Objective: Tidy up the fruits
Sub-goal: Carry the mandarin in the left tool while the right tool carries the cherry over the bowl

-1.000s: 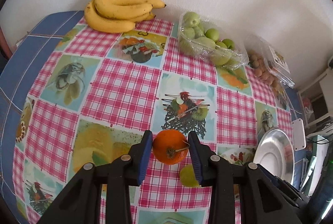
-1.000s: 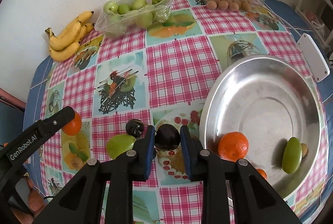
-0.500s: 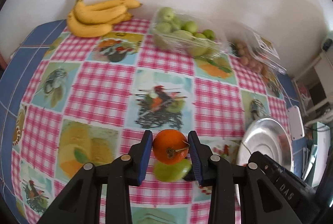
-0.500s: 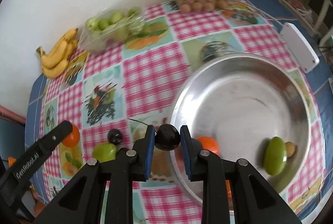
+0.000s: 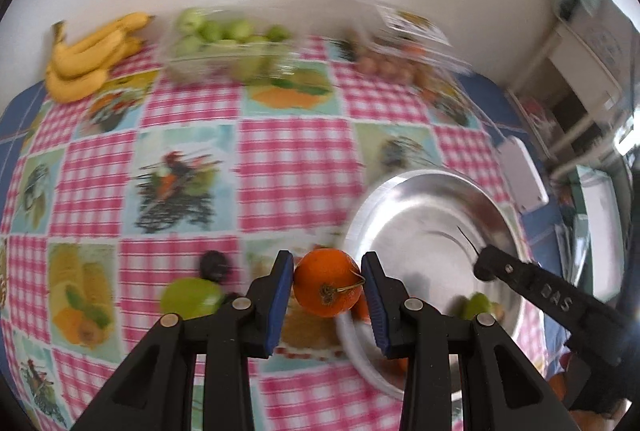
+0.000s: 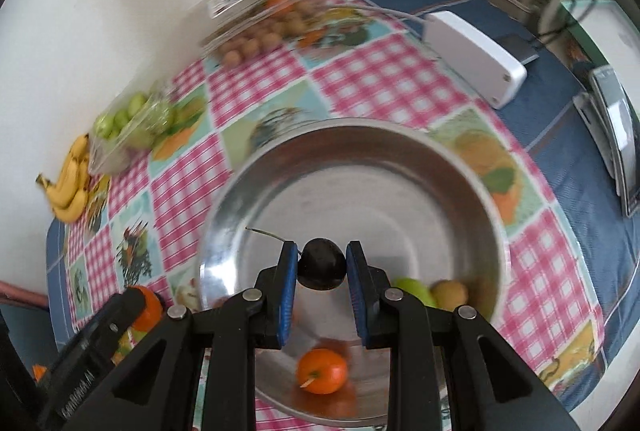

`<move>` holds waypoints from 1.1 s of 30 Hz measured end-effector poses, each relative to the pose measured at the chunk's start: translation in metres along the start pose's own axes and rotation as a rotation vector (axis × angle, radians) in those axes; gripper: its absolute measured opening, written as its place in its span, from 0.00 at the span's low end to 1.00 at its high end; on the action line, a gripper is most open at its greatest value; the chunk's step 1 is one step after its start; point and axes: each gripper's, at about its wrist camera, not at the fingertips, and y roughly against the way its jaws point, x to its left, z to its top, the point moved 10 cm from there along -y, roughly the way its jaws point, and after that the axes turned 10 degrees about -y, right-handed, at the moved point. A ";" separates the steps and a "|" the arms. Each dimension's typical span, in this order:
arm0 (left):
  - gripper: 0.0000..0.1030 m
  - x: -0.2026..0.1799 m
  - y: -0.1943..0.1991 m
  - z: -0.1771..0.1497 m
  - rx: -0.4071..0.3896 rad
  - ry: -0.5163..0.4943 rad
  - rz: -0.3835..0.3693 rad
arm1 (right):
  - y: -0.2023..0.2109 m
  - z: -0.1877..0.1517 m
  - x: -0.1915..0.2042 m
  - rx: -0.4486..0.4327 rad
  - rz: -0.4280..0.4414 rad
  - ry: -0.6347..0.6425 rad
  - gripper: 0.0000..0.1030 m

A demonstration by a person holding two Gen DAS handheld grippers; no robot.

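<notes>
My left gripper (image 5: pixel 327 291) is shut on an orange mandarin (image 5: pixel 326 281) with a curled stem, held above the tablecloth just left of the steel bowl (image 5: pixel 420 199). My right gripper (image 6: pixel 322 273) is shut on a dark plum (image 6: pixel 322 267) and hangs over the inside of the steel bowl (image 6: pixel 360 159). In the bowl lie another mandarin (image 6: pixel 322 371), a green fruit (image 6: pixel 414 291) and a small brownish fruit (image 6: pixel 450 293). A green fruit (image 5: pixel 192 297) and a dark plum (image 5: pixel 215 265) lie on the cloth left of my left gripper.
Along the wall stand a bunch of bananas (image 5: pixel 88 59), a clear tray of green fruit (image 5: pixel 224 43) and a clear box of small brown fruit (image 5: pixel 400 51). A white box (image 6: pixel 476 59) lies on the blue cloth beyond the bowl. The checked tablecloth (image 5: pixel 296 159) covers the table.
Both grippers have swept to the right with their fruit. The plum went from above the cloth to over the bowl. The mandarin now hangs beside the bowl's rim.
</notes>
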 end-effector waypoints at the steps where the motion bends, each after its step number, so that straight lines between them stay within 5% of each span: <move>1: 0.37 -0.008 -0.001 0.000 0.000 -0.016 -0.009 | 0.002 0.002 -0.005 -0.004 -0.003 -0.011 0.25; 10: 0.37 -0.074 -0.019 -0.004 0.021 -0.147 -0.061 | 0.013 0.019 -0.041 -0.035 -0.015 -0.069 0.25; 33: 0.37 -0.101 -0.052 -0.022 0.081 -0.214 -0.053 | -0.024 0.009 -0.062 0.046 -0.041 -0.074 0.25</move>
